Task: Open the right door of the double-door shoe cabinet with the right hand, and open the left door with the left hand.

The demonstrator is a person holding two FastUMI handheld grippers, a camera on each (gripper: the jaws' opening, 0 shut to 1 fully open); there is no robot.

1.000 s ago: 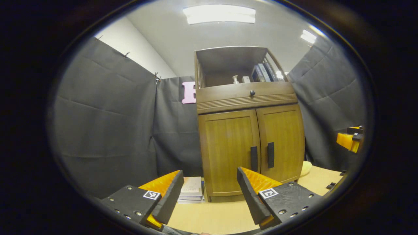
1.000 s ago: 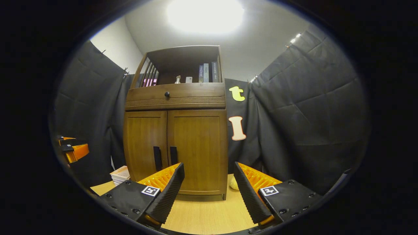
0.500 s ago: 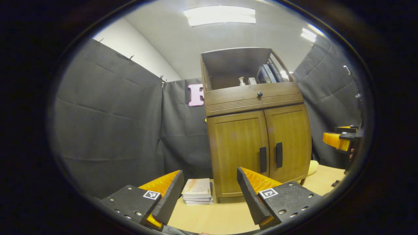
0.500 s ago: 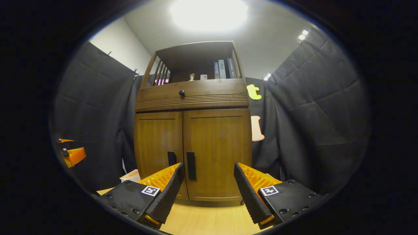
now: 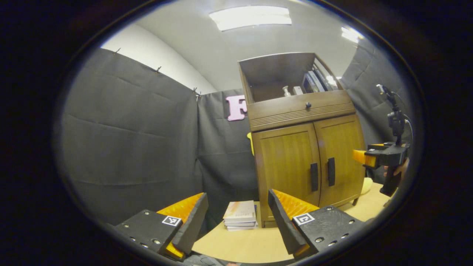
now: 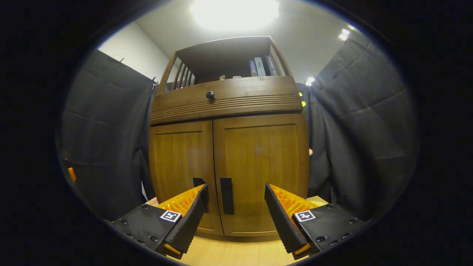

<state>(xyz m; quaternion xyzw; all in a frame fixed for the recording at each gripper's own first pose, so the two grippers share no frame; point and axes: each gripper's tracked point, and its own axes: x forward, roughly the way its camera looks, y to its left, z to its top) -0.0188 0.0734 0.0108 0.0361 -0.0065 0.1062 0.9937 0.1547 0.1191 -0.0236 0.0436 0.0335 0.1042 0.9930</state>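
A brown wooden shoe cabinet [image 6: 229, 147] stands on the table, both doors closed. Each door bears a dark vertical handle near the centre seam. In the right gripper view the right door's handle [image 6: 227, 195] is straight ahead, a short way beyond my open right gripper [image 6: 236, 212]; the left door's handle [image 6: 198, 181] is partly hidden behind a finger. In the left gripper view the cabinet [image 5: 306, 147] is off to the right, with its left handle [image 5: 314, 176] and right handle [image 5: 331, 171]. My left gripper [image 5: 238, 218] is open and empty, well back. The right gripper [image 5: 380, 157], held by a hand, hovers by the right door.
A stack of books [image 5: 240, 221] lies on the light wooden table [image 5: 236, 244] left of the cabinet. A drawer with a round knob [image 6: 210, 95] sits above the doors, and an open shelf with books [image 6: 260, 66] on top. A pale yellow object [image 5: 366, 184] lies right of the cabinet.
My right gripper has moved closer to the cabinet, which now looms larger, the right handle between its fingers' line. The left gripper has swung leftward, shifting the cabinet rightward in its view.
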